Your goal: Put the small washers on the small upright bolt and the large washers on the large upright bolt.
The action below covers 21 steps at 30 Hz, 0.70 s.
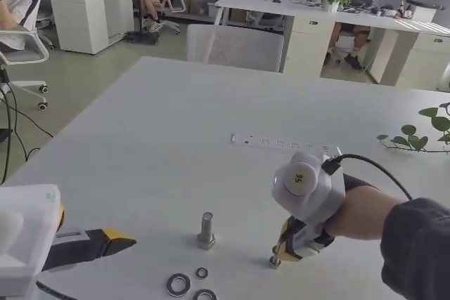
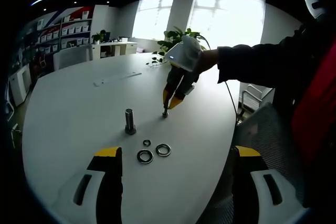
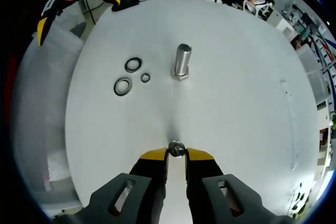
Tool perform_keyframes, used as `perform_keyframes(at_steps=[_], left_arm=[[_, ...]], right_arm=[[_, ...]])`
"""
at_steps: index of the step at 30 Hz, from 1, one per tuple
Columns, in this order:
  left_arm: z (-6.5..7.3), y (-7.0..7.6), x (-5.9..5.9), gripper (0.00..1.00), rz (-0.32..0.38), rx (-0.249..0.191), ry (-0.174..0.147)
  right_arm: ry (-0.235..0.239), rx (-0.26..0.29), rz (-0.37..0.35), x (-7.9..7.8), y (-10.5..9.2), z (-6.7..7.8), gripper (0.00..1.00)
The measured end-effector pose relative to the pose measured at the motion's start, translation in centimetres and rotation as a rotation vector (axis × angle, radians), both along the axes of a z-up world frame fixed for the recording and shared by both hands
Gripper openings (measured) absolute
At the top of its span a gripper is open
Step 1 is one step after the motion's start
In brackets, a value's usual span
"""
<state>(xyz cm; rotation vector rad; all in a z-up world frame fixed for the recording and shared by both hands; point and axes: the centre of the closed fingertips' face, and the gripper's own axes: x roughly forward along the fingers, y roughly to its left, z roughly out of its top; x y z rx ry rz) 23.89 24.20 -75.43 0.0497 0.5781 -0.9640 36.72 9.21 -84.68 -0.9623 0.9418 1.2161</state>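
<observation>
Head view is showing the person's right hand [image 1: 358, 212] coming in from the right side and tipping the right gripper [image 1: 285, 249] steeply down at the white table [image 1: 140, 159]. Its tips are sitting right at the top of the small bolt [image 1: 274, 261], which is standing up near the large bolt [image 1: 206, 231]. The left gripper [image 1: 105, 242] is lying low and almost flat at the left. It is pointing toward the large bolt and is not touching it.

Right gripper view is looking down along its own jaws. They are nearly together with just a thin gap, and a little round metal piece [image 3: 176, 149] is sitting at their tips. I cannot tell if the jaws are pinching it.

Left gripper view is showing its own jaws wide apart, holding nothing. Two large washers [image 2: 145, 156] and one small washer [image 2: 147, 142] are lying flat in front of them, near the large bolt.
</observation>
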Motion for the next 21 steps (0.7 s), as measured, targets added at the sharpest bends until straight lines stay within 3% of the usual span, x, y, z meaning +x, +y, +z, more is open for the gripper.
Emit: perform_keyframes(at_steps=[21], left_arm=[[-0.2, 0.3, 0.0, 0.86, 0.008, 0.005, 0.008]], right_arm=[[0.02, -0.01, -0.009, -0.1, 0.2, -1.7, 0.13]])
